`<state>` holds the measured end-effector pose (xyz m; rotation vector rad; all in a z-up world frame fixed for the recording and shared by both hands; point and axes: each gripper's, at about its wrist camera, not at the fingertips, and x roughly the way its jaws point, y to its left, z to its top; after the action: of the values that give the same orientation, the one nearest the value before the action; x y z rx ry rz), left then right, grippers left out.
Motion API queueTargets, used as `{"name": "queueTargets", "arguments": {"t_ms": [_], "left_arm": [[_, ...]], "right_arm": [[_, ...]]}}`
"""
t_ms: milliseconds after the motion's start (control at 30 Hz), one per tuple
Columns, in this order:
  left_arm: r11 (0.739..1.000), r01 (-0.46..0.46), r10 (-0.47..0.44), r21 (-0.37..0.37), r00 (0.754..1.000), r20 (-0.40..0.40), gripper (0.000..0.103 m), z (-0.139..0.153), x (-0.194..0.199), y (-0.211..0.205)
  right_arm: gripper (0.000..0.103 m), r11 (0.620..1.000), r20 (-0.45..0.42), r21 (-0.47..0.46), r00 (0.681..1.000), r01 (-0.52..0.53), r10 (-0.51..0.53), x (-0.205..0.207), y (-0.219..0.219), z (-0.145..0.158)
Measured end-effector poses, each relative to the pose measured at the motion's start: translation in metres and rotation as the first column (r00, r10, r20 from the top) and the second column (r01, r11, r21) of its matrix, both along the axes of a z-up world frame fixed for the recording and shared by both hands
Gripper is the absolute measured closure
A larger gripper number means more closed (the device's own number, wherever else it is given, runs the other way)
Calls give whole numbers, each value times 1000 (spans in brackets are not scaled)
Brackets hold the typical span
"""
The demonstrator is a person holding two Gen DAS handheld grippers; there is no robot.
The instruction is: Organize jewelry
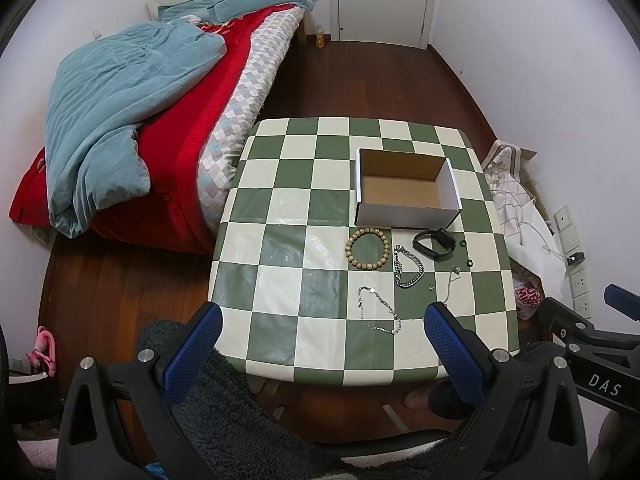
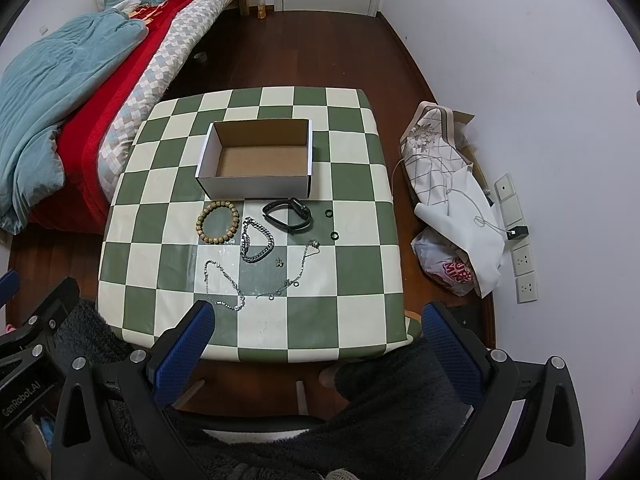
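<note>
Both grippers' ribbed blue jaws gape empty above wooden bead bracelet, cardboard box.

Green-and-white checkered table as landmark. Left of it, a bed with crumpled teal duvet over red blanket. Beyond it, white door and a bottle on wooden floor. Right of it, patterned cloth bundle, plastic bag, wall sockets.

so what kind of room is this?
Most likely a bedroom: an unmade bed with a blue duvet and red blanket, a white door, and a green-and-white checked table on dark wood flooring.
</note>
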<state>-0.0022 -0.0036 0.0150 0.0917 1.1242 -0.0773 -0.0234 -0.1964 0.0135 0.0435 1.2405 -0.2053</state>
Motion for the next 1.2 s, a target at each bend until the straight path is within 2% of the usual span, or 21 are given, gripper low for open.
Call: {"name": "queueTargets", "arguments": {"t_ms": [1200], "left_arm": [[1000,-9,9,-10,1000,23,0,14,-3,0]], "right_arm": [[0,1000,21,1,1000,3,-3,-1,2,8]]}}
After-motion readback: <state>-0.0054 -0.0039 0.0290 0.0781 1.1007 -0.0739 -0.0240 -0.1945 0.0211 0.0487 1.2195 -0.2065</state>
